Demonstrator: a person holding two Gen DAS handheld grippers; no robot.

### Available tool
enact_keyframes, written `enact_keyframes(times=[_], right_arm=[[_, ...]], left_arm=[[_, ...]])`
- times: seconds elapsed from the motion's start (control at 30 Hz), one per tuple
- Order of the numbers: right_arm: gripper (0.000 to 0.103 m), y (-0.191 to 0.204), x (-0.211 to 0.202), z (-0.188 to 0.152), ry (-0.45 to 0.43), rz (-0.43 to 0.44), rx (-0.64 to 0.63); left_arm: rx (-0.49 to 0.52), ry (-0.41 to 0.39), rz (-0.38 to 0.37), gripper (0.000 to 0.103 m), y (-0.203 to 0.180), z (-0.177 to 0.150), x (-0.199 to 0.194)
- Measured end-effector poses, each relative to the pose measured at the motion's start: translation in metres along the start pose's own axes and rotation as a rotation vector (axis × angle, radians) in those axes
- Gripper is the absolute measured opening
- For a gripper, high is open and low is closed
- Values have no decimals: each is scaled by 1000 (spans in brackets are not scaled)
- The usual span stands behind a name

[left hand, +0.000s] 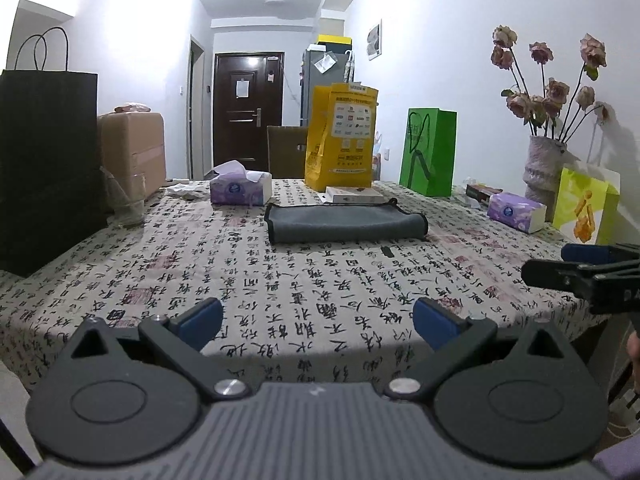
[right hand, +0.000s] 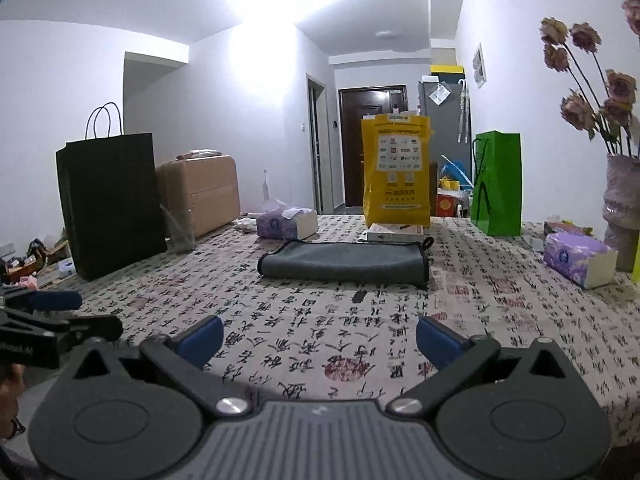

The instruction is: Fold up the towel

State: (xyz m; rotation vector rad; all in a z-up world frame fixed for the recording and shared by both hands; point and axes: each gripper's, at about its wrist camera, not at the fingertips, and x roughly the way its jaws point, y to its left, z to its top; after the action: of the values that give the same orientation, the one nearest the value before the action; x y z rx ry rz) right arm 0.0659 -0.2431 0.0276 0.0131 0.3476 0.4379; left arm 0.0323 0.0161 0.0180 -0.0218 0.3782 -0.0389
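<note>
Towel [left hand: 346, 224], grey with dark edging, lies flat mid-counter on a cloth [left hand: 280, 292] printed with Chinese calligraphy, straight ahead of both tools and well apart from them, its long axis running left to right across their line of reach. The left gripper [left hand: 318, 320] and right gripper [right hand: 320, 338] hover over the near edge, jaws spread wide and holding nothing. Neither looks clearly nearer; each faces its own end of the towel. A yellow bag [right hand: 396, 172] behind carries printed logos too small to read, like the two tissue packs.
</note>
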Motion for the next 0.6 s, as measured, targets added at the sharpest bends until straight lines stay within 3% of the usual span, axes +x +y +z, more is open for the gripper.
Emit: enact_keyframes(times=[0.6], right_arm=[[103, 8, -30, -40, 45, 33, 30]], left_arm=[[32, -6, 6, 103, 0, -21, -19]])
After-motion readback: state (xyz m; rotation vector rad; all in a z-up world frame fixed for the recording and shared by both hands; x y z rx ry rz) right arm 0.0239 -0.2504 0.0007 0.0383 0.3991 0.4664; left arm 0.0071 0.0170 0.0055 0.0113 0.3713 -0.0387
